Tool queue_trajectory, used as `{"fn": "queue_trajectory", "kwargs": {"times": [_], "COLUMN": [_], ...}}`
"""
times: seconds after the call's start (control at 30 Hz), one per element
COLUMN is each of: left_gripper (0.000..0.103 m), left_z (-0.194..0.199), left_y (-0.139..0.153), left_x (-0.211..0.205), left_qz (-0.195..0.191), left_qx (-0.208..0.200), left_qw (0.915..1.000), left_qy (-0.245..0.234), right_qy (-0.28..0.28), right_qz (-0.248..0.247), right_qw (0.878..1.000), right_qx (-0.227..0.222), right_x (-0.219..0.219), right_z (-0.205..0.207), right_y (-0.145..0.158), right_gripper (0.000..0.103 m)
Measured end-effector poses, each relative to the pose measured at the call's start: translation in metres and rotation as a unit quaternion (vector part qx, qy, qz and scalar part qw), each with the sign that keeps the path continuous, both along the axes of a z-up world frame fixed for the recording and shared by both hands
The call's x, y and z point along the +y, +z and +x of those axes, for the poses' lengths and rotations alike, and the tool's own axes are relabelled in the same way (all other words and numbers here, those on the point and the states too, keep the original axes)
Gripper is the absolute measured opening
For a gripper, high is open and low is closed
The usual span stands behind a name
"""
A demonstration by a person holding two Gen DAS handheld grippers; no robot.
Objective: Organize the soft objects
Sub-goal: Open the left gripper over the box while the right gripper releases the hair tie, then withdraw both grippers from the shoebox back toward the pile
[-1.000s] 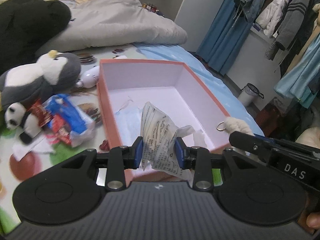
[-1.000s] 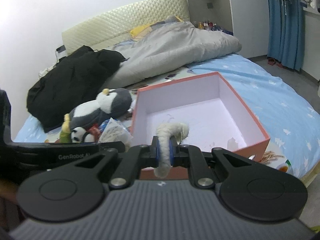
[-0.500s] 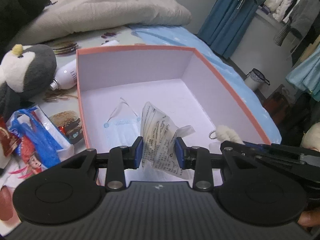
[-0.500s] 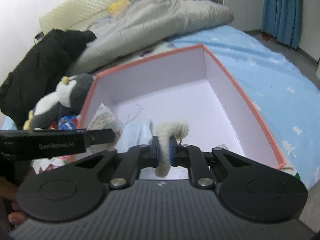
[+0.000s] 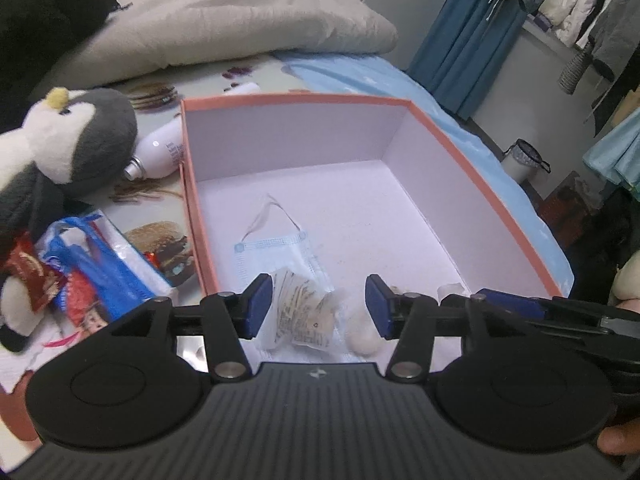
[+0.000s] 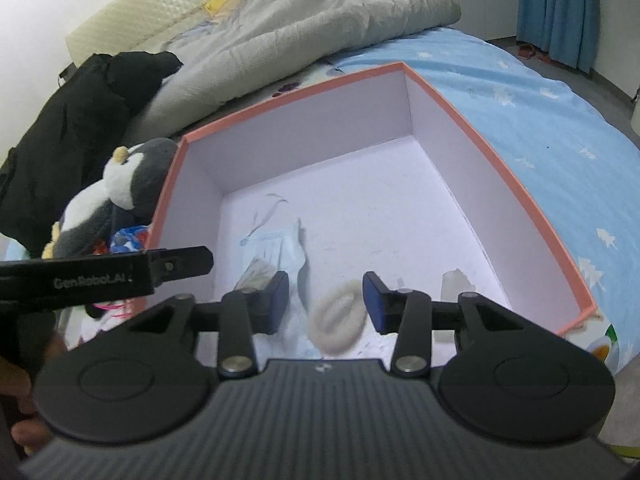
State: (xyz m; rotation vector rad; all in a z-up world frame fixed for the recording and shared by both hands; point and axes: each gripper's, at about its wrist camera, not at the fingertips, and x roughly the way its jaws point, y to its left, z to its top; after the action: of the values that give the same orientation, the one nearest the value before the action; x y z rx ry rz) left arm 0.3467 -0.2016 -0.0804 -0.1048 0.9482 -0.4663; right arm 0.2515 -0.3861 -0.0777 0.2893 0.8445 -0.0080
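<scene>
A pink box [image 5: 476, 184] with a white inside stands on the bed; it also shows in the right wrist view [image 6: 532, 208]. My left gripper [image 5: 318, 306] is open over the box's near edge. A clear printed packet [image 5: 306, 312] lies below it on the box floor beside a blue face mask [image 5: 276, 252]. My right gripper [image 6: 325, 302] is open above a white fluffy ring [image 6: 338, 320] lying in the box. The mask [image 6: 276, 248] lies to its left. The left gripper's finger [image 6: 176, 266] shows at the left.
A plush penguin [image 5: 68, 148], a small panda toy [image 5: 16, 308], a blue snack pack [image 5: 96, 264] and a white bottle [image 5: 160, 152] lie left of the box. A grey duvet [image 5: 224, 20] and black clothing [image 6: 76, 120] lie behind. The bed edge drops at the right.
Both grippers have opened. The packet has dropped from the left gripper and the fluffy ring from the right gripper onto the box floor. Both grippers moved lower over the box.
</scene>
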Motion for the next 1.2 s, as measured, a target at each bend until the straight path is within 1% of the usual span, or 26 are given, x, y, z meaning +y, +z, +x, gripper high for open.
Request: {"fn": "queue_trajectory", "kwargs": {"times": [0.17,0.5,0.63,1.0,1.2], "left_gripper": [0.058,0.058,0.058,0.058,0.058], "left_z": [-0.028,-0.102,-0.137,-0.215,-0.253], "left_y": [0.021,0.062,0.077,0.099,0.104], "left_x": [0.014,0.047,0.062,0.106,0.124], "left_qz": [-0.001,-0.004,-0.009,-0.019,-0.02], "left_qx": [-0.016,-0.051,-0.069,-0.094,-0.102], "left_qw": [0.9999,0.9987,0.9976,0.9949,0.9931], "left_qy": [-0.001,0.009,0.009,0.032,0.053], "right_qy": [0.002,0.019,0.023,0.04,0.06], "right_qz": [0.0,-0.006,-0.011,-0.011,-0.014], "right_qw": [1.0,0.998,0.997,0.994,0.992], "right_qx": [-0.018,-0.056,-0.071,-0.104,-0.11], "right_x": [0.013,0.044,0.057,0.088,0.103], "right_z": [-0.02,-0.077,-0.102,-0.157,-0.178], "right_y": [0.017,0.054,0.067,0.089,0.093], "right_gripper": [0.044,0.044,0.044,0.044,0.044]}}
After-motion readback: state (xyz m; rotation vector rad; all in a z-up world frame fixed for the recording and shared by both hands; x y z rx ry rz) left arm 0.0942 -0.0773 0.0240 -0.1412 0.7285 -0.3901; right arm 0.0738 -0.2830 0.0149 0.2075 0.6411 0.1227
